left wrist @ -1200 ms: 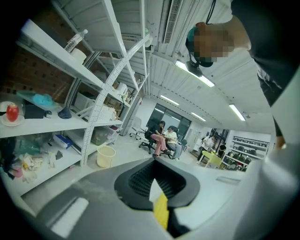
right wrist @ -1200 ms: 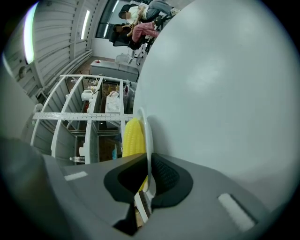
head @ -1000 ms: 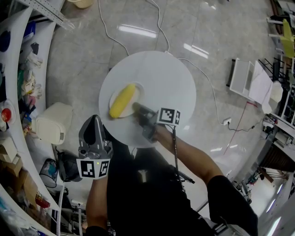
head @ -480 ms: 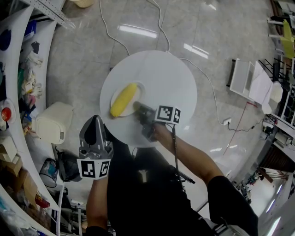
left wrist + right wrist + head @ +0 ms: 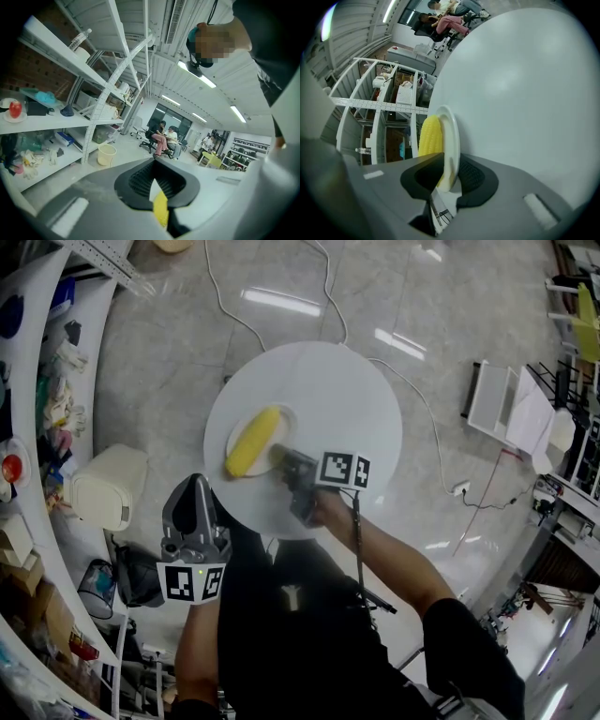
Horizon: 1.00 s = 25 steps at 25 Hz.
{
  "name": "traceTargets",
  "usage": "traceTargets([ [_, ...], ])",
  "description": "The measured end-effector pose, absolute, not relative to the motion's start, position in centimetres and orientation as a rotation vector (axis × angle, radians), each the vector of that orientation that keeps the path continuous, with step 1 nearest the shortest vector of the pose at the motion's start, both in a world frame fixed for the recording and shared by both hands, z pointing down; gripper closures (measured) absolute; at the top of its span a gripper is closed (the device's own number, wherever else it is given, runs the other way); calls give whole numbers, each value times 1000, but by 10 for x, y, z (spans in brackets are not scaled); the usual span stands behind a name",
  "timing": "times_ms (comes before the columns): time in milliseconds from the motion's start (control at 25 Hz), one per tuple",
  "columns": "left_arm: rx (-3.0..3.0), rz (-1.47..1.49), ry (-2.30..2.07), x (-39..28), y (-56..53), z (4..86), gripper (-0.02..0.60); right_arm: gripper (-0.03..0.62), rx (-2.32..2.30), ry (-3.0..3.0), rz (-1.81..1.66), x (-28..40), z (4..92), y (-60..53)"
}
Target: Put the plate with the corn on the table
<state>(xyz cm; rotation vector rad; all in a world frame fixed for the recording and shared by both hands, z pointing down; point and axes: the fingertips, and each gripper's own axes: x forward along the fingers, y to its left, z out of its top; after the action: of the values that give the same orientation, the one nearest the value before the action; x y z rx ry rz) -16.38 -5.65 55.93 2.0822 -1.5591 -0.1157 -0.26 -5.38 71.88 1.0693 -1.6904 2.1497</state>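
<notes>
A yellow corn cob (image 5: 251, 442) lies on a small white plate (image 5: 233, 439), which rests on the round white table (image 5: 347, 399) towards its left side. My right gripper (image 5: 277, 457) is at the plate's near edge. In the right gripper view the plate's rim (image 5: 451, 136) stands between the jaws of that gripper (image 5: 449, 176). The jaws are opening, with a gap on the corn (image 5: 430, 136) side. My left gripper (image 5: 195, 486) hangs off the table's near-left edge. It is shut and holds nothing (image 5: 157, 187).
Shelving (image 5: 28, 427) full of small items curves along the left. A white bin (image 5: 108, 488) and a black mesh basket (image 5: 98, 589) stand on the floor beside it. Cables (image 5: 225, 315) run over the floor beyond the table, and white boards (image 5: 497, 399) lie at the right.
</notes>
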Motion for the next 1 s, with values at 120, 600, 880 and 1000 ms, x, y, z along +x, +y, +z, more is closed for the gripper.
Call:
traceTargets([
  [120, 2081, -113, -1561, -164, -56, 559, 581, 483, 1045, -1689, 2135, -4, 718, -54],
  [600, 2076, -113, -1569, -166, -57, 561, 581, 417, 994, -1682, 2105, -7, 717, -50],
  [880, 2075, -118, -1565, -165, -57, 561, 581, 393, 988, -1694, 2057, -5, 715, -51],
  [1000, 2078, -117, -1563, -165, -55, 560, 581, 385, 974, -1689, 2045, -5, 714, -47],
])
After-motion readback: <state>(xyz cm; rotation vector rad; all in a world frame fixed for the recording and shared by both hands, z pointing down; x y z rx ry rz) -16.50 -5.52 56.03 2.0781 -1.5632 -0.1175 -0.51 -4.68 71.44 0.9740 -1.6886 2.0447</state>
